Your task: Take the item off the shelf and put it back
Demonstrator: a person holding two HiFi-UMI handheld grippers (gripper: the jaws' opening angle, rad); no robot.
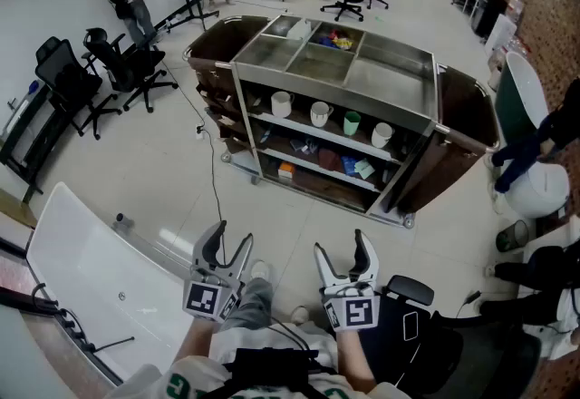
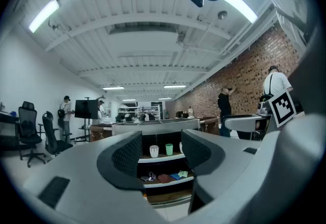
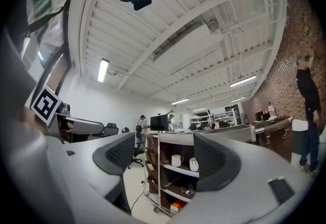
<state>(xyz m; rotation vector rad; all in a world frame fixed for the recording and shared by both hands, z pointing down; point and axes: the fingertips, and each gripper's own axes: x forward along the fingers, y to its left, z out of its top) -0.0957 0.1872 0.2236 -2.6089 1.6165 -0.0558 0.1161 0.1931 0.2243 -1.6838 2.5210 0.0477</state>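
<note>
A: How is the left gripper (image 1: 231,238) held?

B: It is held low, at the left above the person's lap, and is pointed toward the cart (image 1: 412,62). Its jaws are seen apart by a narrow gap, and nothing is gripped between them.

A: Where is the item of the task found?

B: Which item is meant cannot be told. On the upper shelf (image 1: 299,127) of the cart four cups are set upright in a row: a first white cup (image 1: 281,103), a second white cup (image 1: 320,113), a green cup (image 1: 352,122) and a last white cup (image 1: 381,134). All are well apart from both grippers.

A: And the right gripper (image 1: 343,248)?

B: It is held near the left one. Its jaws are spread wider, and nothing is gripped. Only the far shelf is seen through the gap.
</note>
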